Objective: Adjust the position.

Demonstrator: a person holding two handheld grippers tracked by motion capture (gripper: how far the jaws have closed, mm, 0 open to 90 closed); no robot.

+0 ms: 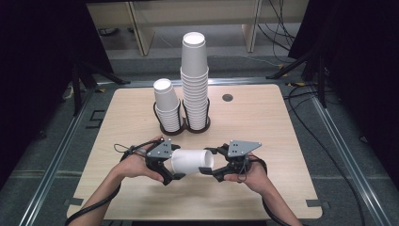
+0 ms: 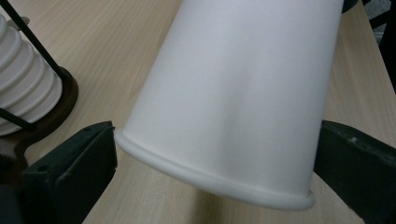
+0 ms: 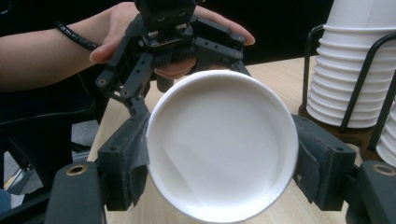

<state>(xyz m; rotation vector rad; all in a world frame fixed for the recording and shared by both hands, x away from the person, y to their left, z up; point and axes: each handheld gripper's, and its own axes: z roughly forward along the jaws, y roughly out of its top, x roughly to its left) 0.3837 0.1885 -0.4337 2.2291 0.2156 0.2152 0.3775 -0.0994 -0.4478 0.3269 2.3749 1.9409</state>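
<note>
A single white paper cup (image 1: 190,161) lies on its side just above the table's front middle, held between both grippers. My left gripper (image 1: 176,163) is shut on its left end. In the left gripper view the two black jaws press the cup (image 2: 243,93) at its rolled lip. My right gripper (image 1: 207,161) is shut on the right end. In the right gripper view its padded jaws clamp both sides of the cup's round end (image 3: 222,144), which faces the camera. Behind it, a hand (image 3: 116,42) holds the other gripper.
Two stacks of white cups stand in dark wire holders at the table's middle back, a tall stack (image 1: 194,80) and a shorter stack (image 1: 166,106) to its left. A stack (image 2: 23,84) (image 3: 355,60) stands close beside the grippers. The wooden table (image 1: 263,122) has a small round hole (image 1: 227,98).
</note>
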